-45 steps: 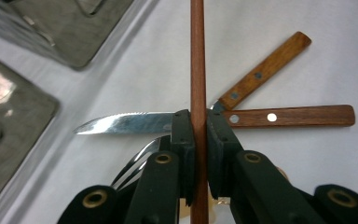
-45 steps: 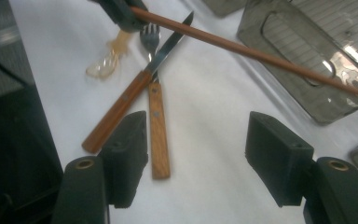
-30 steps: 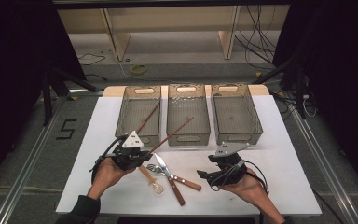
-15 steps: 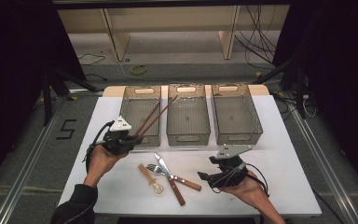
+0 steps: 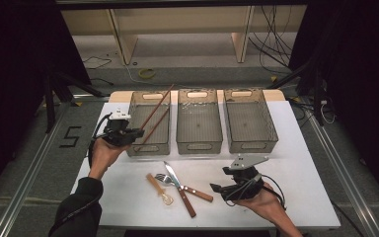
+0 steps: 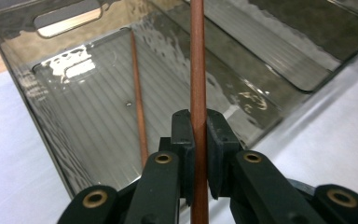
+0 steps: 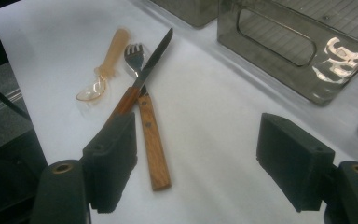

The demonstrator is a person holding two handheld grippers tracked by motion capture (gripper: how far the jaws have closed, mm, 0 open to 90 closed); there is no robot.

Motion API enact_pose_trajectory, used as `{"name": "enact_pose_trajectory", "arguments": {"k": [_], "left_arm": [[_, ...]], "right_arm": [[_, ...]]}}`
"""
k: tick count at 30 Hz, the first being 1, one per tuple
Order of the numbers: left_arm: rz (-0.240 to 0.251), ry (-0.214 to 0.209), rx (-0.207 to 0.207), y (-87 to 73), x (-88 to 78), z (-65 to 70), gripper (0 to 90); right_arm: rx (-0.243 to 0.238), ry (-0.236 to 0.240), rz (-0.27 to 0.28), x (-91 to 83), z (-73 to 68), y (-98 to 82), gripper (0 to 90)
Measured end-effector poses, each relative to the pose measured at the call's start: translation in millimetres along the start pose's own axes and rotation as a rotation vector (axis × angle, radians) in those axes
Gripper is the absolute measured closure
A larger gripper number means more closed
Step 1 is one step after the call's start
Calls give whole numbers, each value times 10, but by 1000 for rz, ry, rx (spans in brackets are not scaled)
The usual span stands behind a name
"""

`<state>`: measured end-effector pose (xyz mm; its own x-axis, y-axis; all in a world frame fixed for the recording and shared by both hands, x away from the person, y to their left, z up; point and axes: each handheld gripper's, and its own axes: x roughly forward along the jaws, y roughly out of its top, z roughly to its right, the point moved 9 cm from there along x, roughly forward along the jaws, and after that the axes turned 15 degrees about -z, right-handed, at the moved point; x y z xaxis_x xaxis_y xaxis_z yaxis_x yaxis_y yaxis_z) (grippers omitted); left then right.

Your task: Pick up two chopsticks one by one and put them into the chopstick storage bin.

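A chopstick [image 6: 198, 70] is clamped between the pads of the left gripper [image 5: 137, 133] and held slanting over the left bin [image 5: 150, 147], apparently so it can be laid beside the second chopstick [image 6: 138, 98] already lying inside. The right gripper [image 5: 216, 188] is kept near the knife [image 7: 142, 79], fork [image 7: 145, 116] and spoon [image 7: 103, 74] on the table [image 5: 286, 148]; its jaws have just been opening, with nothing between them, probably in readiness for the next pick.

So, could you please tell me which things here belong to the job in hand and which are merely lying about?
In the job:
- left gripper, shut on a chopstick
- second chopstick, lying in the left bin

Lying about:
- knife, fork, plastic spoon
- middle bin, right bin
- right gripper, open, holding nothing
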<state>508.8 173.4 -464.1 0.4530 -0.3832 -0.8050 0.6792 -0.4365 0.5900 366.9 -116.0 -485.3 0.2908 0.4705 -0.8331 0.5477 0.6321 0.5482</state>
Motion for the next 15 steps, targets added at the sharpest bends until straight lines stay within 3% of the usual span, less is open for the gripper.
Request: {"name": "enact_pose_trajectory", "arguments": {"k": [15], "left_arm": [[-46,24,-104,20,232,-277,826]], "right_arm": [[-9,10,-3,9,-52,-36,286]]}}
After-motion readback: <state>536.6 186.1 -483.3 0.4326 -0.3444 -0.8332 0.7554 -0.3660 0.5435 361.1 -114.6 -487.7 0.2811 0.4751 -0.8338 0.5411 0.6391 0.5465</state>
